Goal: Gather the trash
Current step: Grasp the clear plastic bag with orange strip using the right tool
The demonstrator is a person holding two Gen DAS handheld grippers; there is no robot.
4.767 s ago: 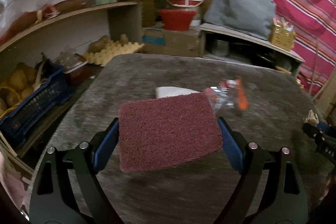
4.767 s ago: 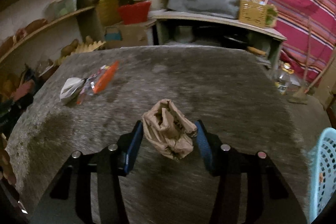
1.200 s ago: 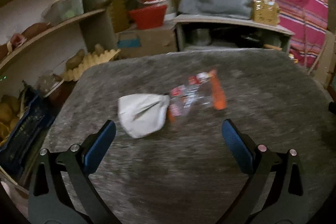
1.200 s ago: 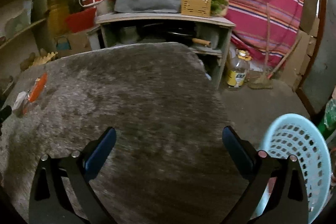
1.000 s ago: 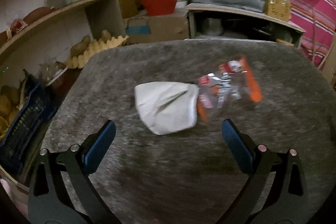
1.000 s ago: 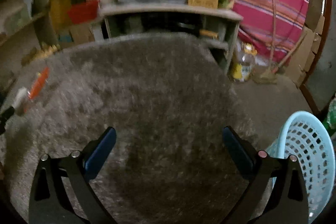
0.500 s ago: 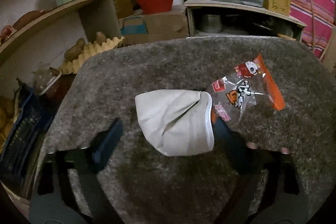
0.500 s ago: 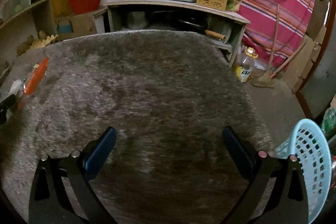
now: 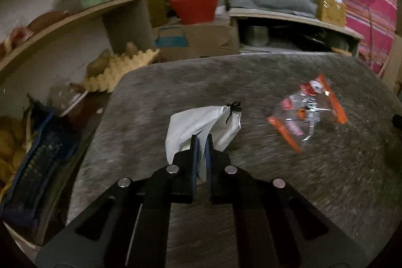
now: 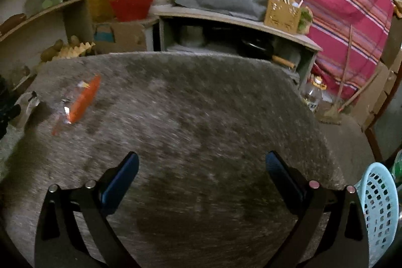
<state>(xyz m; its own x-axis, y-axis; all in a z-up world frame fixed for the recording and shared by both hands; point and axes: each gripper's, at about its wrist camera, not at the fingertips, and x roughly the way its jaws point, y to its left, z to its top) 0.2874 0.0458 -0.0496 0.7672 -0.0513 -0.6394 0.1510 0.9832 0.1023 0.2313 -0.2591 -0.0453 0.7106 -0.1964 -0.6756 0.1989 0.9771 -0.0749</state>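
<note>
The grey shaggy-covered worktop point(image 9: 251, 82) is carrying the clear plastic wrapper with orange edges point(image 9: 307, 109). Beside the worktop, the pale blue perforated plastic basket point(image 10: 379, 202) is standing. The left hand-held gripper point(image 9: 201, 142), angling downward, is pinching the crumpled white paper bag point(image 9: 201, 124) after just closing. The right hand-held gripper point(image 10: 201, 167) is hovering with jaws wide apart, gripping nothing.
</note>
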